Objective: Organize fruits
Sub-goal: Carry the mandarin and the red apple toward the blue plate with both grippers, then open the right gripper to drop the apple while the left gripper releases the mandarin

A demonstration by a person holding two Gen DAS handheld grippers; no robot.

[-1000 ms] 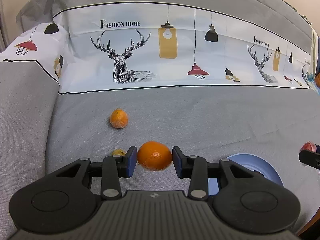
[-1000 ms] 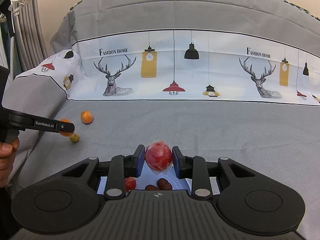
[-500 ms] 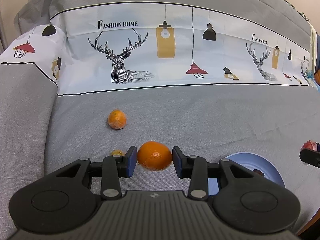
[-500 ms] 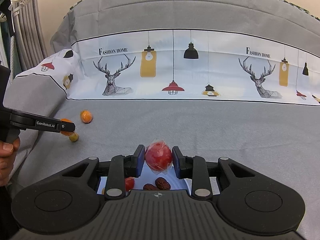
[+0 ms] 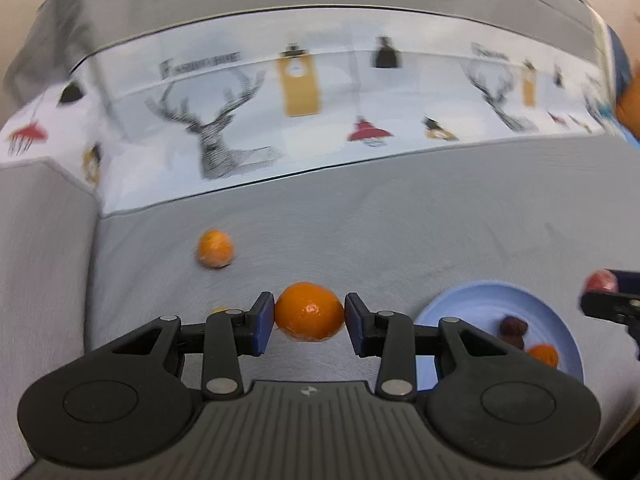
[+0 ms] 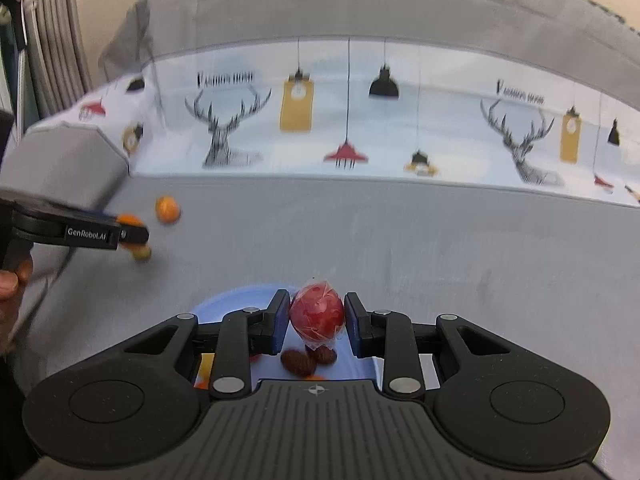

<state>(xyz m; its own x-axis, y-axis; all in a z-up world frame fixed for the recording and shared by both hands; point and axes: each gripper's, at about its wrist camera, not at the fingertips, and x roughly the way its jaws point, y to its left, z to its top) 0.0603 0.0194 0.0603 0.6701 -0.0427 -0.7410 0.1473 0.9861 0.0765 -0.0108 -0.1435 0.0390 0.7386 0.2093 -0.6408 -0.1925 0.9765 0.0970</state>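
- Left gripper point(image 5: 309, 318): pads clamped on an orange point(image 5: 309, 311).
- Right gripper point(image 6: 316, 319): clamped on a wrapped red fruit point(image 6: 317, 312) over the blue plate point(image 6: 224, 301).
- Only the right wrist view shows a hand point(image 6: 12, 280), far left.

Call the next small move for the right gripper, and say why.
Probably lower and open over the blue plate. The right gripper is shut on the wrapped red fruit, which hangs above the plate where the dried dates already lie, so releasing there would drop it in.

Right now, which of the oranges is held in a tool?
The big orange, clamped in the left tool. Another orange lies loose on the cloth behind it; a third sits on the blue plate.
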